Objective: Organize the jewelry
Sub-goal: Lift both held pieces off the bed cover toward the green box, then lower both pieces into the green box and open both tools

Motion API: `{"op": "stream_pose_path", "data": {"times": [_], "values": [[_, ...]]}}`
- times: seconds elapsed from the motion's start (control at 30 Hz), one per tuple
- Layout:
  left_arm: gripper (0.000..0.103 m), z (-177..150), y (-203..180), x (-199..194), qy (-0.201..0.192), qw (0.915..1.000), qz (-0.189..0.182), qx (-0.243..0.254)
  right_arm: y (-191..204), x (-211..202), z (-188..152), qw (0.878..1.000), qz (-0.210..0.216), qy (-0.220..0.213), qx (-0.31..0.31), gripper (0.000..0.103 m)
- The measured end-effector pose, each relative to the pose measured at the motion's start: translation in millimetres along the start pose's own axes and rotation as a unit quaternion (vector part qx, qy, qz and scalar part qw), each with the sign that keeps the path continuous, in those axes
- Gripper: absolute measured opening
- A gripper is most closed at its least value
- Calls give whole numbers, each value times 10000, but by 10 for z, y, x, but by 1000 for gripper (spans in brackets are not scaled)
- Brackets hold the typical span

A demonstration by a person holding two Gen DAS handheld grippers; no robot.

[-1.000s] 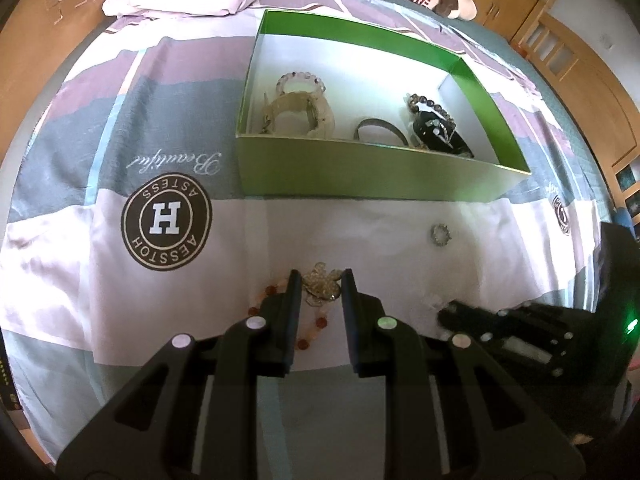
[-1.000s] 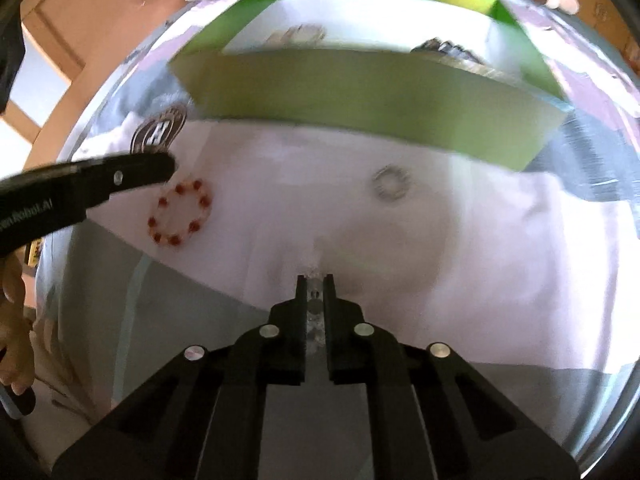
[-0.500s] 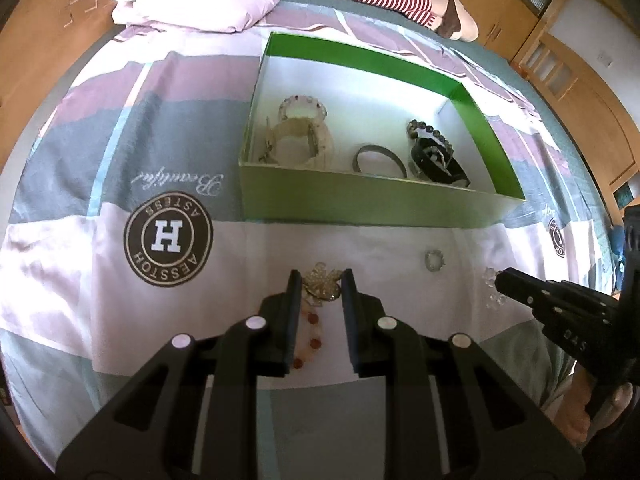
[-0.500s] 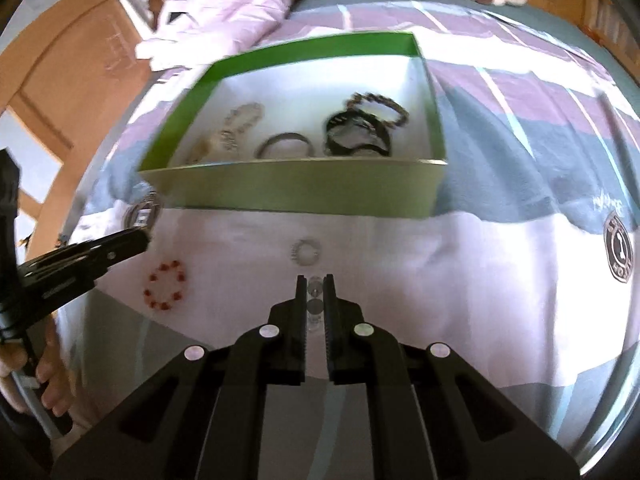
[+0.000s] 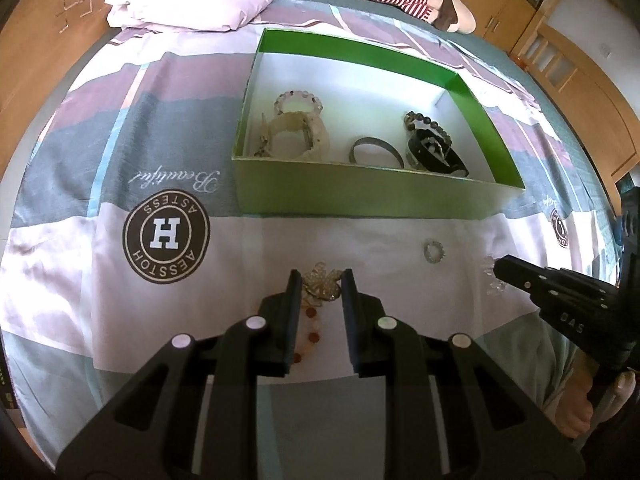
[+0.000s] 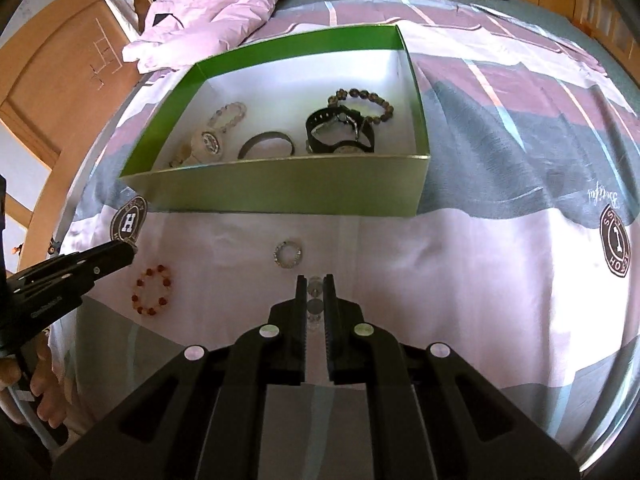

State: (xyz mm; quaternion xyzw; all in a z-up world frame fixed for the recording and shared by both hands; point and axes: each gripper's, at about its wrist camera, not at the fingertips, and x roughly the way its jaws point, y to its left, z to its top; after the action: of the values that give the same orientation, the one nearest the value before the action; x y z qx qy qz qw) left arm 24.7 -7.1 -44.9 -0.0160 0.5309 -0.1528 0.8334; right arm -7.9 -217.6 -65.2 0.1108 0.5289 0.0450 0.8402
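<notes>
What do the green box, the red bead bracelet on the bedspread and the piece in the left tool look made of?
Green box: looks like cardboard, with thin straight walls, a satin green outside and a matte white inside. Red bead bracelet: glossy round beads, glass or stone by their look; which one is unclear. Piece in the left tool: pale gold metal openwork that glints, probably a brooch.

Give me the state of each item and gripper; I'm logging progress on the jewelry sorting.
left gripper: shut on the gold brooch.
right gripper: shut on the clear bead bracelet.
green box: open, holding watches and bracelets.
red bead bracelet: lying on the bedspread.
small silver ring: lying on the bedspread, before the box.
</notes>
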Motion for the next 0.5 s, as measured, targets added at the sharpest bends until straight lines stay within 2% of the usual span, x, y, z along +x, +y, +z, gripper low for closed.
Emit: {"op": "stream_pose_path", "data": {"times": [0.13, 0.3, 0.37, 0.5], "values": [[20, 6, -1, -7, -15, 10000, -6, -6, -5, 53, -12, 10000, -56, 66, 7, 7], [20, 137, -33, -188, -273, 9995, -136, -26, 48, -93, 44, 9999, 88, -100, -4, 7], [20, 296, -118, -241, -303, 9992, -265, 79, 115, -217, 165, 9994, 208, -270, -54, 8], [20, 712, -346, -314, -702, 9960, -368, 419, 276, -426, 599, 9970, 435, -643, -73, 8]]}}
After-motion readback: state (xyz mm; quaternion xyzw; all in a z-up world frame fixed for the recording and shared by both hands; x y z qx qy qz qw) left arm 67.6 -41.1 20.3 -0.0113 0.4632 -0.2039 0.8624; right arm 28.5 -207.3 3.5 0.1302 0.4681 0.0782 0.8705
